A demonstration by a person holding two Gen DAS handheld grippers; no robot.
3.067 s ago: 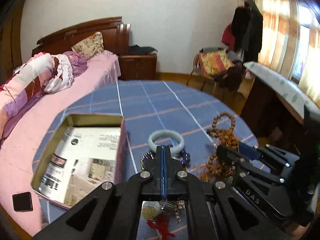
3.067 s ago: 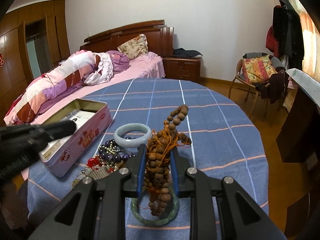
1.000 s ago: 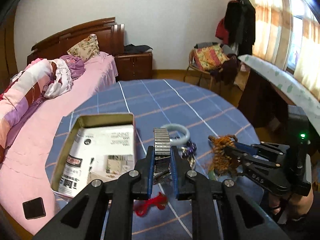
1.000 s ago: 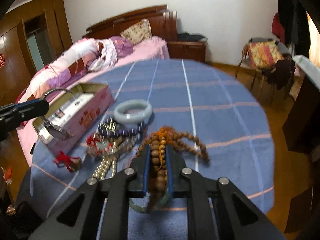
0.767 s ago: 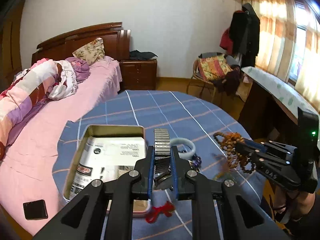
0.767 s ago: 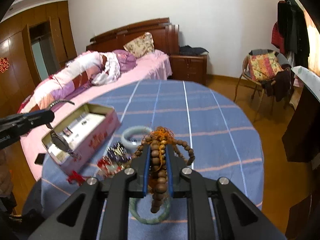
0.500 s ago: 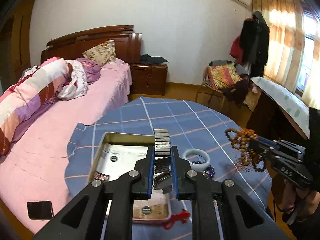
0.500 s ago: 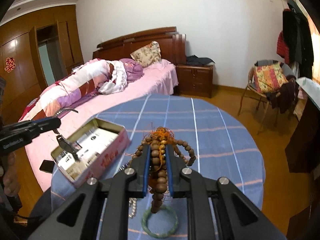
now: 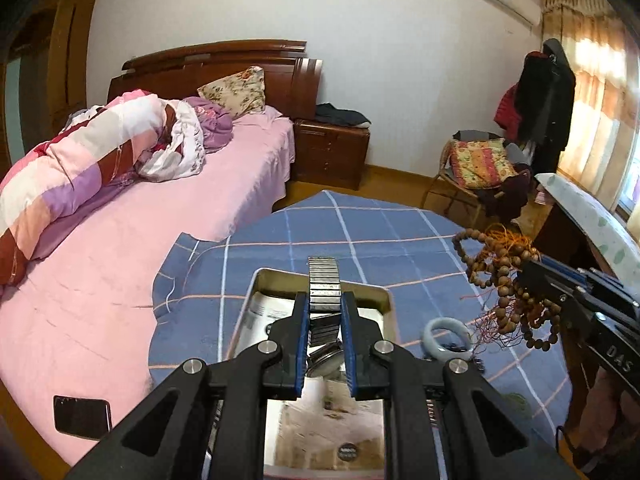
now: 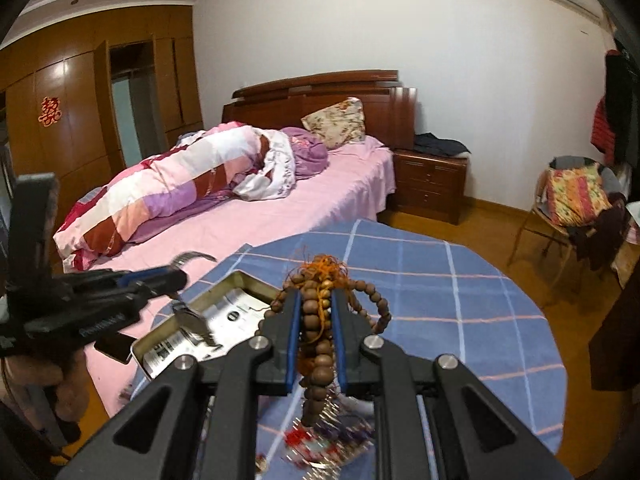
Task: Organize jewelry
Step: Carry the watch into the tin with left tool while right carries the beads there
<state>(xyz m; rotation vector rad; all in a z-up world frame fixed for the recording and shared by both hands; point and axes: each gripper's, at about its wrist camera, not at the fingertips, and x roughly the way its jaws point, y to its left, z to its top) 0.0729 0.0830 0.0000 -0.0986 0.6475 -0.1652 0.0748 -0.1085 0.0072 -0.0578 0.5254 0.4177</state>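
I am lifting both catches clear of the tabletop (image 9: 400, 236) now: a moment ago my left fingers (image 9: 325, 322) were low beside the heap, and they are now riding high, right over the open tin box (image 9: 384, 295), so the wristwatch (image 9: 325, 286) is carried to where it can be dropped in. My left fingers are closed on the watch's metal link band, whose long axis is running straight ahead along the fingers, one end standing up and forward past the fingertips and the case (image 9: 326, 356) hanging below and back toward the camera; in the right wrist view the same watch (image 10: 192, 320) is dangling down from the left gripper above the near corner of the tin box (image 10: 240, 280). My right fingers (image 10: 316, 320) are clamped on the wooden bead mala (image 10: 320, 344), which has come up off the cloth with them. Its bundled strands are hanging roughly vertical, the orange cord tuft (image 10: 324, 266) on top, one loop spilling out to the right, the loose end pointing down toward the blurred heap of remaining jewelry (image 10: 328, 444). From the left wrist view the mala (image 9: 508, 276) is swinging in mid-air to the right of the box, well above the pale jade bangle (image 9: 448, 338) lying just beside the tin. I judge the watch is going in first and the beads are following.
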